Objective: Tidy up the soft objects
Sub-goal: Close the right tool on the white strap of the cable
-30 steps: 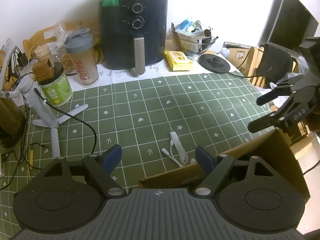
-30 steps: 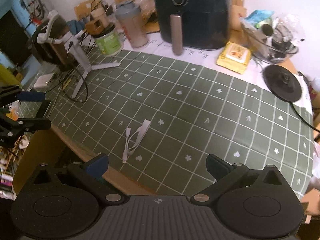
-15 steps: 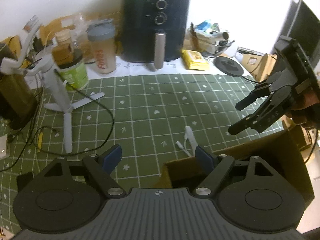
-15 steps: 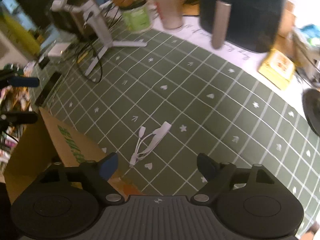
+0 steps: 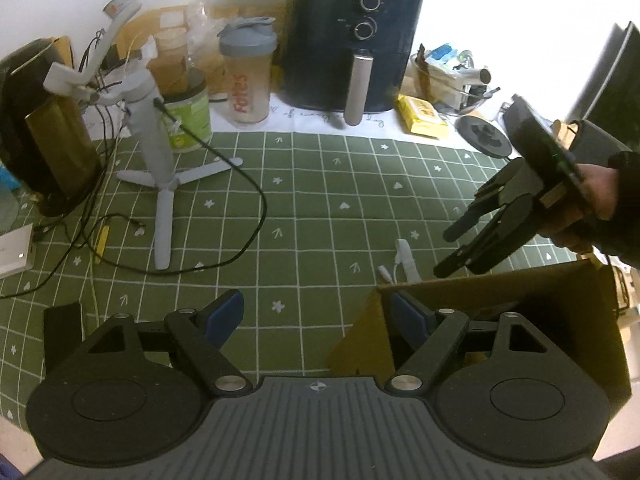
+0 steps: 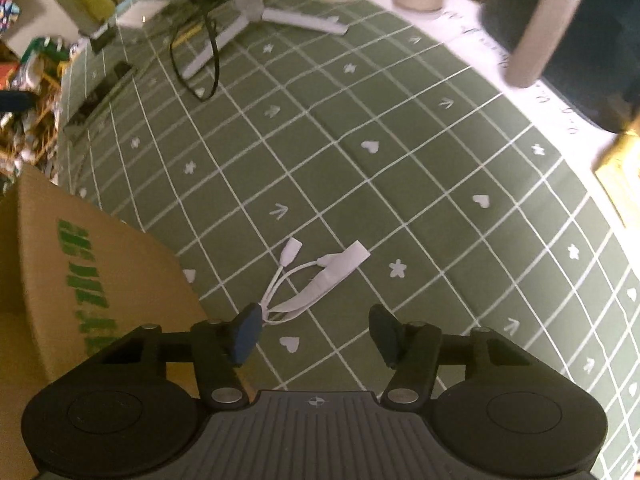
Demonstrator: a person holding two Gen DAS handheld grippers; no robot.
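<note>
So the worktop (image 5: 320, 208) is covered with a green grid mat with little white hearts, arrows and flowers on it. Along the back there's a dark air fryer (image 5: 356, 40), a shaker bottle (image 5: 248, 76), a green tub (image 5: 190, 114), a yellow packet (image 5: 422, 116) and a clear bowl full of odds and ends (image 5: 452, 76). A white mini tripod (image 5: 154, 160) stands on the left with a black cable (image 5: 240, 208) looping round it. A cardboard box (image 6: 92, 280) with green print sits at the near edge of the worktop.

The task's thing, a white multi-head charging cable (image 6: 316, 280), lies loose on the mat right beside the box.

Left hand-held gripper (image 5: 316, 316) is wide open, holding nothing, and its right finger sits just at the box's corner. Right hand-held gripper (image 6: 312, 334) is also spread open and empty, hanging over the near end of the white cable, left pad (image 6: 246, 332) right over the cable's tail. Can't tell if it's actually touching.
</note>
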